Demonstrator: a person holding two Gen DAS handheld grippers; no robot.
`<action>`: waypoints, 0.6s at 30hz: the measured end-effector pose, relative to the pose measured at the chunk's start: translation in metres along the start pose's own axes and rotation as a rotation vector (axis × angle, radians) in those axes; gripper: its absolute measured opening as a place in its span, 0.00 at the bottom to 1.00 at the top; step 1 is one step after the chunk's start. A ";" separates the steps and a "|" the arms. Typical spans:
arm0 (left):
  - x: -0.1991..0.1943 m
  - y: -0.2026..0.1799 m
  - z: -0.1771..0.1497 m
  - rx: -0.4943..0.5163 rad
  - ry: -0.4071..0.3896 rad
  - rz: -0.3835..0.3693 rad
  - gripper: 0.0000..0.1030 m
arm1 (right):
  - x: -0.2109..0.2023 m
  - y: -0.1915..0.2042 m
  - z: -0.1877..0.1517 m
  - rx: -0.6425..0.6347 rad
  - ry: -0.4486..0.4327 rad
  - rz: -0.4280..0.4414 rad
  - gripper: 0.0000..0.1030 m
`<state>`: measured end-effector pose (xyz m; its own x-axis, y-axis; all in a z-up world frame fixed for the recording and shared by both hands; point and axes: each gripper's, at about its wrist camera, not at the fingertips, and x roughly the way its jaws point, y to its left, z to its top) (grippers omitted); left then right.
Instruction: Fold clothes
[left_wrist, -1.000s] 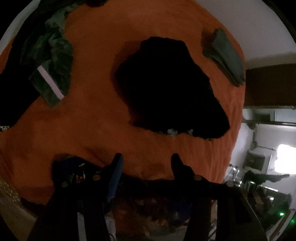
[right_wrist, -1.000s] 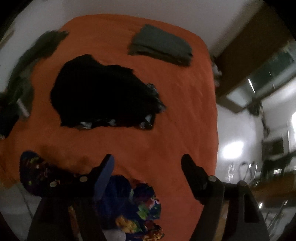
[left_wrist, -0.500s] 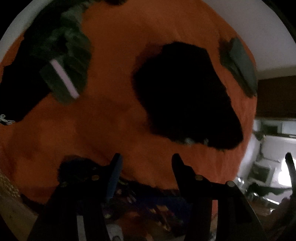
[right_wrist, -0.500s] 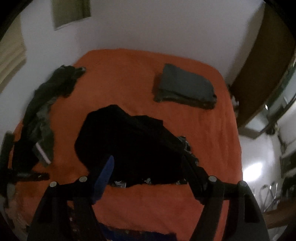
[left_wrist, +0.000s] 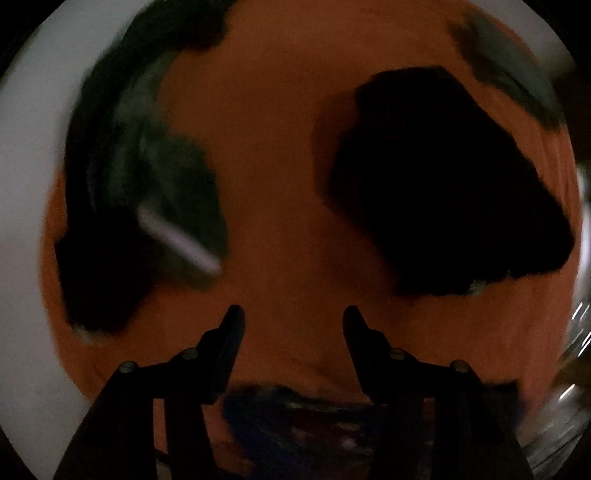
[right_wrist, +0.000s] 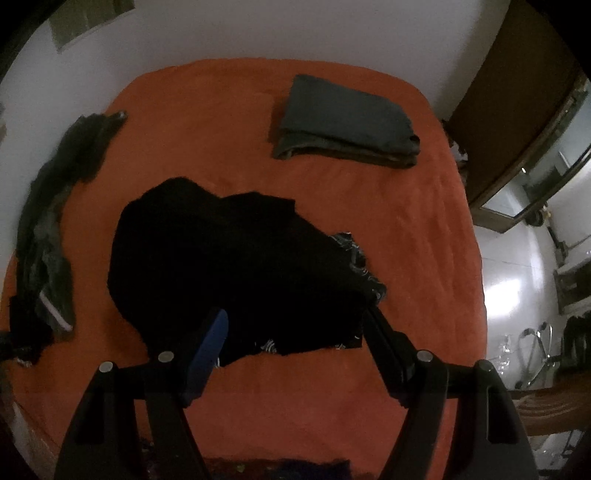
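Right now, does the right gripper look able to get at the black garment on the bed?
Probably yes. The right gripper is open, facing the black garment, nothing lying between them on the orange bedspread.

The right claw (right_wrist: 293, 325) has swung up from the patterned blue garment (right_wrist: 295, 467) toward the black garment (right_wrist: 236, 266); the left claw (left_wrist: 292, 321) has turned left, with the green striped garment (left_wrist: 173, 206) nearer centre.

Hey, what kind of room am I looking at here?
Most likely a bedroom. A bed with an orange bedspread fills the view against a white wall, with a folded gray garment and a loose black garment lying on it.
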<state>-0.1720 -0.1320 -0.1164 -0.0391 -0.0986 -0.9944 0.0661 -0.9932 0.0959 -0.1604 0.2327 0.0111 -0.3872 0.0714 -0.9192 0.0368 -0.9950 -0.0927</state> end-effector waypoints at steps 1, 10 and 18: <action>-0.006 -0.006 0.007 0.033 -0.026 0.022 0.55 | 0.002 0.002 -0.005 -0.009 0.003 -0.006 0.72; 0.004 -0.024 0.097 -0.134 -0.239 -0.091 0.55 | 0.014 0.031 0.005 -0.126 0.037 -0.021 0.72; 0.092 -0.048 0.128 -0.264 -0.172 -0.414 0.55 | 0.020 0.036 0.041 -0.043 -0.072 -0.012 0.73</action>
<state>-0.3065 -0.1015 -0.2063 -0.2773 0.2679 -0.9227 0.2591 -0.9039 -0.3403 -0.2043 0.1956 0.0047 -0.4531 0.0765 -0.8882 0.0704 -0.9901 -0.1212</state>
